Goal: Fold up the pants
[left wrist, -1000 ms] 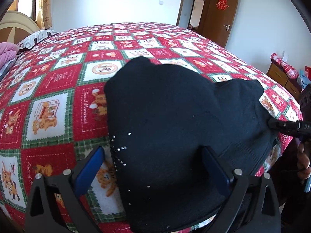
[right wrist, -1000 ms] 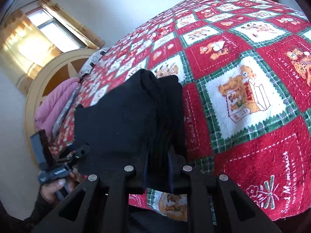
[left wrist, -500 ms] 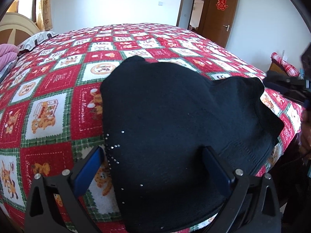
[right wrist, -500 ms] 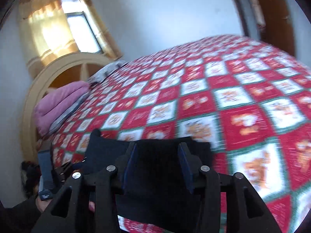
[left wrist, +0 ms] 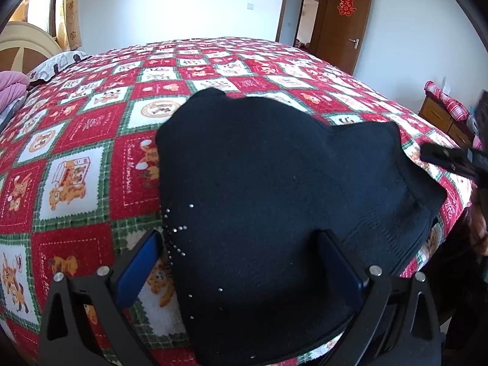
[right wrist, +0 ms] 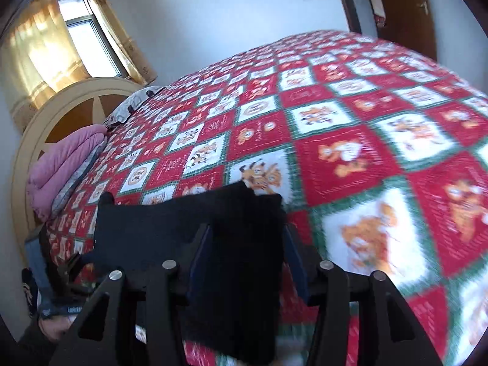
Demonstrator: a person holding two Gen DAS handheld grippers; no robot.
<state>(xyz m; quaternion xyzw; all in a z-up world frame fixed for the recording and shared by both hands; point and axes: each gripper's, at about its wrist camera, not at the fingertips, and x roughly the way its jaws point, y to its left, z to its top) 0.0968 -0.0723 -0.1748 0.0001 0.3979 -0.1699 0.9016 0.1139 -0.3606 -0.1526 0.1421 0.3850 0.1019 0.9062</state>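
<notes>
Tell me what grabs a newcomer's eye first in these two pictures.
The folded black pants dominate, lying near the bed's front edge on a loud red, white and green patchwork bedspread with cartoon bears. A scatter of tiny rhinestones glints along the pants' left edge. At the head of the bed, pink bedding is stacked against a cream headboard.

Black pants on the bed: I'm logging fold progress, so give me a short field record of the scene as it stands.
garment: black pants, folded into a compact stack, small studs along one edge
surface: red, white and green patchwork quilt on a bed
position: near the quilt's front edge
left gripper: open, jaws wide, above the pants, not pinching
right gripper: jaws have just been opening; pads apart, fabric between them, no longer pinched
background: pink bedding by the headboard, brown door
</notes>
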